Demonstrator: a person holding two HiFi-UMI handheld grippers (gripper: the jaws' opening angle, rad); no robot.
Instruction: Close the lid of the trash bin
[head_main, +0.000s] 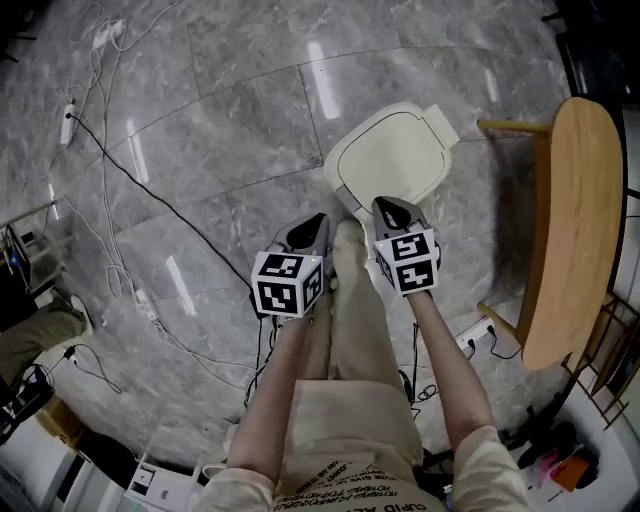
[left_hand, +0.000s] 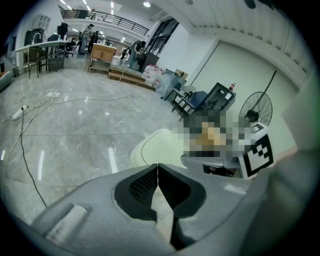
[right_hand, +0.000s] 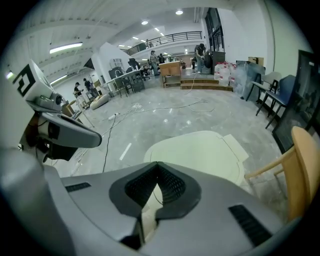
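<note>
- Left gripper: jaws fully together, the ribbed pads meeting at the tip, with nothing between them. In the head view this gripper points down at the floor, just beside the near left edge of the trash bin.
- Right gripper: jaws fully together, nothing held. In the head view its tip sits over the near edge of the lid; contact with the lid cannot be confirmed.
- Trash bin: stands on the grey marble-tile floor directly ahead of the person's legs, between the two gripper tips and a wooden furniture piece on the right.
- Lid: cream, lying flat and level on the bin, top face upward.
- Lid long axis: in the head view it runs from the near lower left to the far upper right. The rounded end faces the grippers; the squared tab points away from the person.
- In the right gripper view the lid lies just beyond the jaw tips.
- Cables trail across the floor on the left, well apart from the bin.
</note>
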